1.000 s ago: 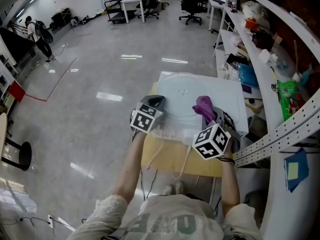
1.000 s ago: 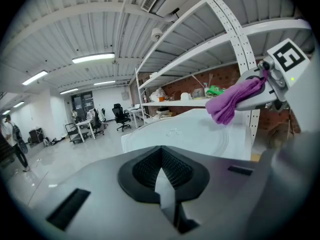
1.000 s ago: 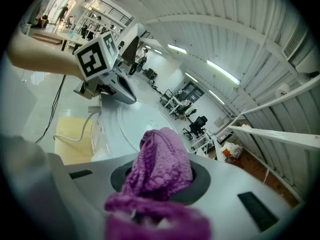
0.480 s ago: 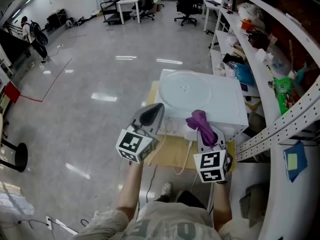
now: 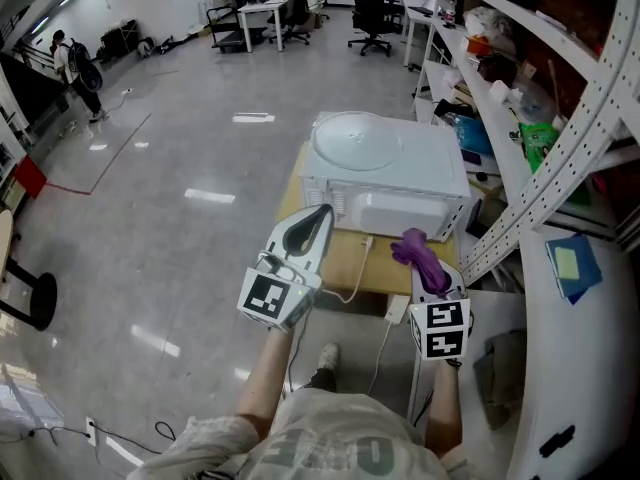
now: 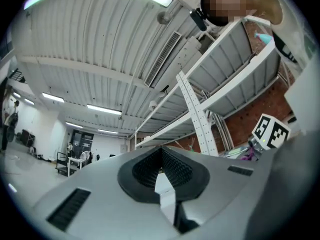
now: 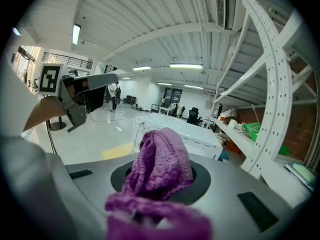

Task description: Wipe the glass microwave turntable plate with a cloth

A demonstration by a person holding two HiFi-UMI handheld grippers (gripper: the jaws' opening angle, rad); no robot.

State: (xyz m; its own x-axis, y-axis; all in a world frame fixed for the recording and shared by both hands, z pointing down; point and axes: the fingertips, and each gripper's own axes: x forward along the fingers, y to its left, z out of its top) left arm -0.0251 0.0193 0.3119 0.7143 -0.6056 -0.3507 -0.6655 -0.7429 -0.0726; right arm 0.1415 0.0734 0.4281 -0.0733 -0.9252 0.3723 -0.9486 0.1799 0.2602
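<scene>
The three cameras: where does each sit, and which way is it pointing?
Head view: on the person's head, looking steeply down at microwave, glass plate, both forearms, left gripper, right gripper.
Left gripper view: on the left gripper, tilted up at ceiling and shelving; its shut, empty jaws show.
Right gripper view: on the right gripper, facing the microwave; purple cloth in its jaws.
Shared: each gripper view catches the other gripper.

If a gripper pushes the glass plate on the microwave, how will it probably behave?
The glass plate looks rigid and smooth, so it would probably slide, not bend. It lies flat near an edge of the microwave, so a hard push might drop and break it.
</scene>
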